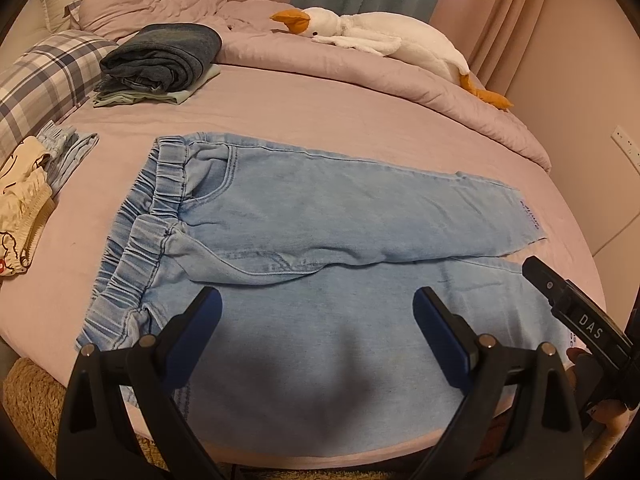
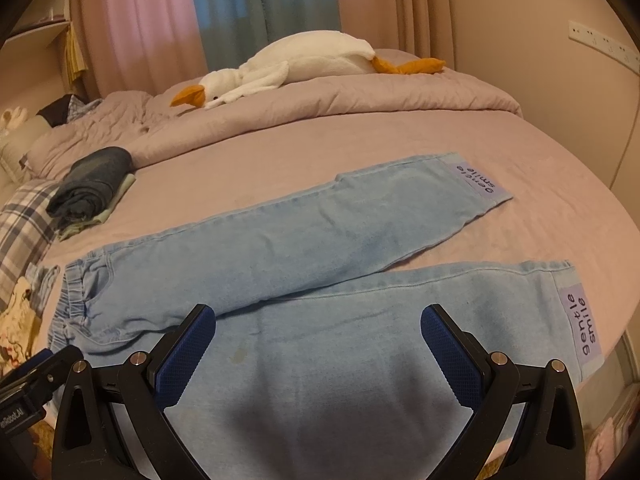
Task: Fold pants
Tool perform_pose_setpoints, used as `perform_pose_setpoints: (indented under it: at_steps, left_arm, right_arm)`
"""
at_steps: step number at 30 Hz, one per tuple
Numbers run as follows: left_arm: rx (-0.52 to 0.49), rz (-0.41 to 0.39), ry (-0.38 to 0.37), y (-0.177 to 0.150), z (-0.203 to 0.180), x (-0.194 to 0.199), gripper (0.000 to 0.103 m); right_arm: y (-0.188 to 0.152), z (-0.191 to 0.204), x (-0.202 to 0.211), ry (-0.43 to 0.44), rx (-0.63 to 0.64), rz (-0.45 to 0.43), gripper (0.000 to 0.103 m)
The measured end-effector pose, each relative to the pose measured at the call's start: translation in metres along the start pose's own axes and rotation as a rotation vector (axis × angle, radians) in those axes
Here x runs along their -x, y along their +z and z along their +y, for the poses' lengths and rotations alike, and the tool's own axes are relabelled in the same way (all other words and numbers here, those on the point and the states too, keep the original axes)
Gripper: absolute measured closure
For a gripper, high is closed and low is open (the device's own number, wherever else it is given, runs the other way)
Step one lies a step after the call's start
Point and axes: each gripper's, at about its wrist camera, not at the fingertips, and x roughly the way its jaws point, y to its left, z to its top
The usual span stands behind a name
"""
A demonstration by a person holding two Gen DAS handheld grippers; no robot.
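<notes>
pants [image 1: 304,216] flat on bed [image 1: 320,116], waistband at 9 o'clock | left claw [image 1: 318,316] and right claw [image 2: 318,330] both wide, empty | we judge denim soft, light, limp: pinch waistband and hem

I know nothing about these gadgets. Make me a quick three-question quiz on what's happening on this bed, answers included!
1. True or false: the light blue jeans are already folded in half.
2. What words are on the purple cuff patch?
3. Multiple choice: the left gripper and right gripper are A) both open above the jeans, B) both clamped on cloth, C) one open, one shut.

Key
1. False: they lie flat on the bed, both legs spread apart.
2. "gentle smile".
3. A.
</notes>
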Motion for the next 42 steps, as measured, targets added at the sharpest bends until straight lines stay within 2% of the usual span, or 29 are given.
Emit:
perform_pose_setpoints:
  at_steps: [25,42]
  left_arm:
    - [-0.004,0.000,0.003,-0.001,-0.001,0.002,0.009]
    - [0.015,0.026,0.011,-0.003,0.008,-0.004,0.009]
  right_arm:
    - [0.000,-0.001,-0.004,0.006,0.005,0.001,0.000]
    - [0.002,-0.016,-0.003,-0.034,-0.023,0.006,0.000]
